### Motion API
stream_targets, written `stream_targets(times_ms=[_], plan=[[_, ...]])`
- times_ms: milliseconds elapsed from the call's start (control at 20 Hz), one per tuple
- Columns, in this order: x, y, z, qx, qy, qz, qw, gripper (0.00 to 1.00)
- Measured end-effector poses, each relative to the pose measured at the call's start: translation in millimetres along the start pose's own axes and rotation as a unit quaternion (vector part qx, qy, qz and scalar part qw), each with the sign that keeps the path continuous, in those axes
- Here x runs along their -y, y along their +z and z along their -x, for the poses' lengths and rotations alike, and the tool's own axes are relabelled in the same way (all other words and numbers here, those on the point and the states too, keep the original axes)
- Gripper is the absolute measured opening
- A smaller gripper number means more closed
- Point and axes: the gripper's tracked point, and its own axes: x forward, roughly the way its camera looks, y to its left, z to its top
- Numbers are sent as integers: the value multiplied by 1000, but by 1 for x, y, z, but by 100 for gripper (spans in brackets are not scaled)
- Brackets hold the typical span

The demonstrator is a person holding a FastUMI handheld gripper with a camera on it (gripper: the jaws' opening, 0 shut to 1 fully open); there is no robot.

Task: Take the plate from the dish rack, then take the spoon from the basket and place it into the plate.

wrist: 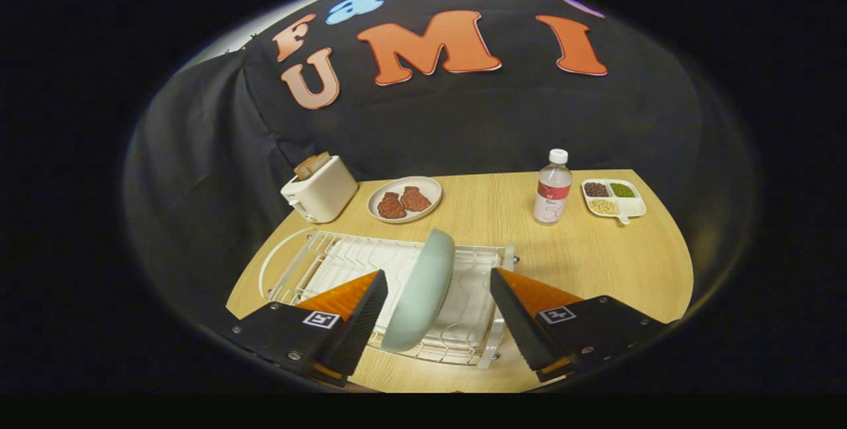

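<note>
A pale green plate stands on edge in the white wire dish rack on the wooden table. My gripper is open, its two fingers spread wide to either side of the plate, which sits between them without touching either. The left finger hangs over the rack's left half, the right finger over its right end.
Beyond the rack, a white toaster holding bread stands at the back left. Beside it lies a plate with two brown meat pieces. A water bottle and a divided dish of beans stand at the back right.
</note>
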Motion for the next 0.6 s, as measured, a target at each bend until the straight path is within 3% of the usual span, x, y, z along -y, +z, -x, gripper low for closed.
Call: stream_targets(times_ms=[200,400,550,600], plan=[[-10,-4,-14,-27,1,-23,999,84],[-14,-11,-24,-50,-23,-4,998,73],[-8,-14,-31,-59,-70,26,995,48],[-8,-12,-29,-61,-78,36,994,46]])
